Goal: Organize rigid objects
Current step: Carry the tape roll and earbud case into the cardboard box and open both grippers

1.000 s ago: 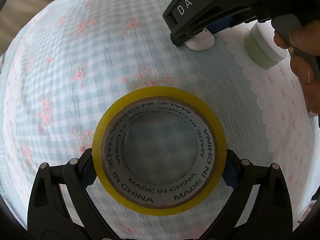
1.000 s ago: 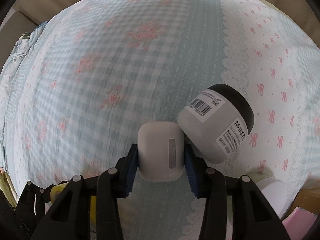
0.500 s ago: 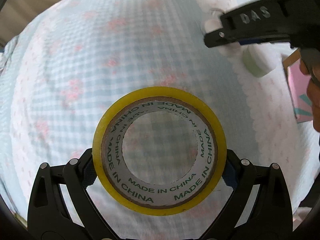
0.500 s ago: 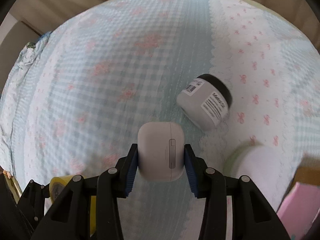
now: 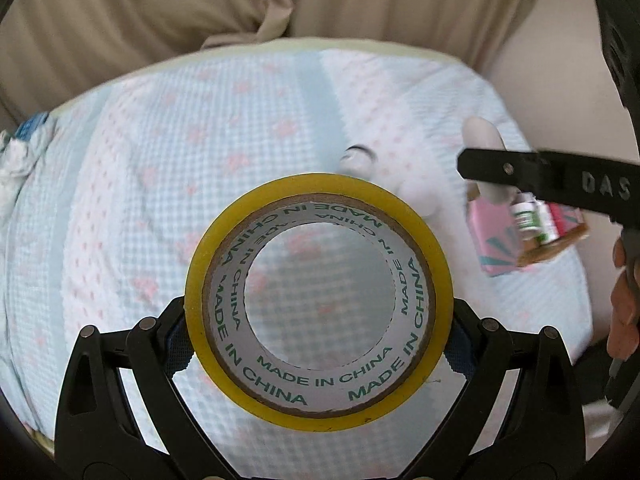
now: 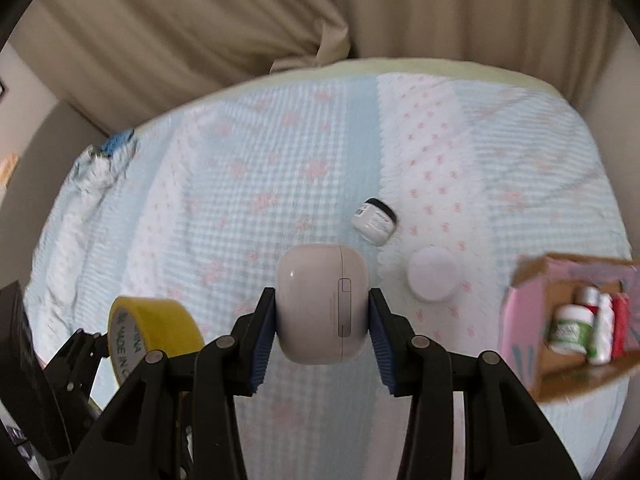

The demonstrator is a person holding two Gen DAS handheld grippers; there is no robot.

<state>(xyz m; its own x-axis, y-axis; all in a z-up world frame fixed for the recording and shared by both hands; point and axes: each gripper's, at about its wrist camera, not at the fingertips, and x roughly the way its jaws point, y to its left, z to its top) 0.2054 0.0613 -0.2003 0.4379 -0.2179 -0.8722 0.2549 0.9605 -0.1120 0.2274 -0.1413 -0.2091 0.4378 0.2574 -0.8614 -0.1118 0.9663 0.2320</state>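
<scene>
My left gripper [image 5: 319, 332] is shut on a yellow tape roll [image 5: 224, 280] and holds it well above the bed; the roll also shows in the right wrist view [image 6: 160, 328]. My right gripper [image 6: 322, 316] is shut on a white earbud case [image 6: 322, 308], held high over the bed; the case shows blurred in the left wrist view [image 5: 482, 136]. A grey jar with a black lid [image 6: 374, 221] and a white round jar [image 6: 433, 274] lie on the bedspread. An open pink cardboard box [image 6: 520, 320] with small bottles [image 6: 570, 326] stands at the right.
The blue-and-white checked bedspread [image 6: 240, 200] covers the bed. Beige curtains [image 6: 200, 20] hang behind it. Bunched fabric [image 6: 100, 164] lies at the far left edge. The pink box also shows in the left wrist view [image 5: 496, 240], with the right gripper's black body above it.
Both grippers have risen and pulled back from the bed with their objects still held. The jars look smaller, and the pink box and curtains have come into view.
</scene>
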